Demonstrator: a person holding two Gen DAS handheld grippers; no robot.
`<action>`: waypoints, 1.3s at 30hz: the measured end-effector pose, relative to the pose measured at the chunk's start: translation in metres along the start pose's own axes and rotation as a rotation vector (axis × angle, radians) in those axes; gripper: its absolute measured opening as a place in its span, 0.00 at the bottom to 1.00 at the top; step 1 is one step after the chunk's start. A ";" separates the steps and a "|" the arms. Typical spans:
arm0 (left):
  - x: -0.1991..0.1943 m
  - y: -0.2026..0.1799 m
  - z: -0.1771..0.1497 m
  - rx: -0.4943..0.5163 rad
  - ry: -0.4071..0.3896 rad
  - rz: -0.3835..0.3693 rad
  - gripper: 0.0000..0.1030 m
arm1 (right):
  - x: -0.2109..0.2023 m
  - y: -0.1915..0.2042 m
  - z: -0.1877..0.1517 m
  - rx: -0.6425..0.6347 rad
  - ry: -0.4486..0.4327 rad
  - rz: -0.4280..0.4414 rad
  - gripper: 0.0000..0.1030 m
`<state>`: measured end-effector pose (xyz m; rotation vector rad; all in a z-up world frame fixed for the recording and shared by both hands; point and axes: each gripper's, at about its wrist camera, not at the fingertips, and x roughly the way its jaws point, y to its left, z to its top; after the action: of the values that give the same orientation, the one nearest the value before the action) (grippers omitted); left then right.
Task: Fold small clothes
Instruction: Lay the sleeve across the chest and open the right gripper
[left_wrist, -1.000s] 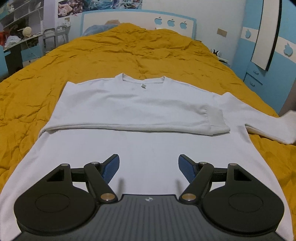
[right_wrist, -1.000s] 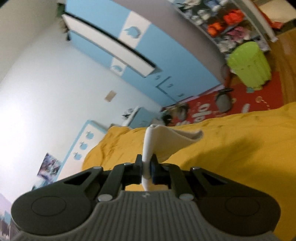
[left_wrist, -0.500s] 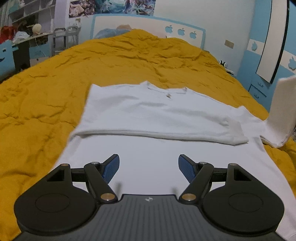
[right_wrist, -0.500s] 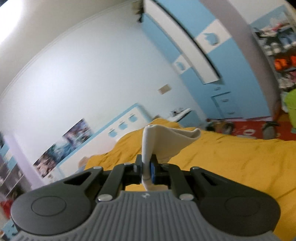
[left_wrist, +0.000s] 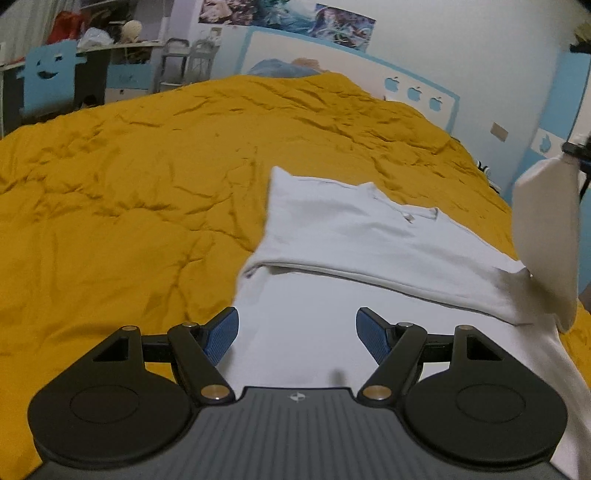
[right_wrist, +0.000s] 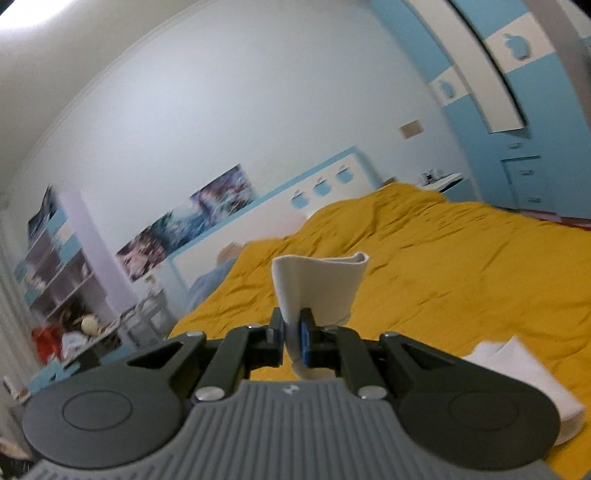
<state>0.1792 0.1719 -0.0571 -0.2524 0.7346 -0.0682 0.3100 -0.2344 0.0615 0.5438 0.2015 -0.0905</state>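
Left wrist view: the white sweatshirt (left_wrist: 351, 236) lies flat near the right edge of the wide mustard-yellow bed (left_wrist: 129, 184), the left tool (left_wrist: 297, 334) spread empty above its hem. Right tool (right_wrist: 293, 338) is clamped on the raised sleeve (right_wrist: 317, 284); blue wardrobe (right_wrist: 517, 110) stands beyond.

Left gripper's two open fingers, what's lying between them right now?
In the left wrist view, only the white shirt body shows between the left gripper pads, lying flat and ungripped.
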 end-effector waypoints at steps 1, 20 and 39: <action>-0.001 0.003 0.001 -0.003 -0.006 0.007 0.83 | 0.004 0.011 -0.008 -0.010 0.010 0.005 0.03; -0.010 0.041 0.007 -0.110 -0.031 0.046 0.83 | 0.069 0.179 -0.230 -0.513 0.349 0.066 0.03; -0.014 0.049 0.008 -0.158 -0.039 0.058 0.83 | 0.089 0.199 -0.265 -0.529 0.647 0.156 0.49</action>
<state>0.1730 0.2230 -0.0549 -0.3817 0.7088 0.0495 0.3808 0.0709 -0.0789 0.0414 0.7873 0.2911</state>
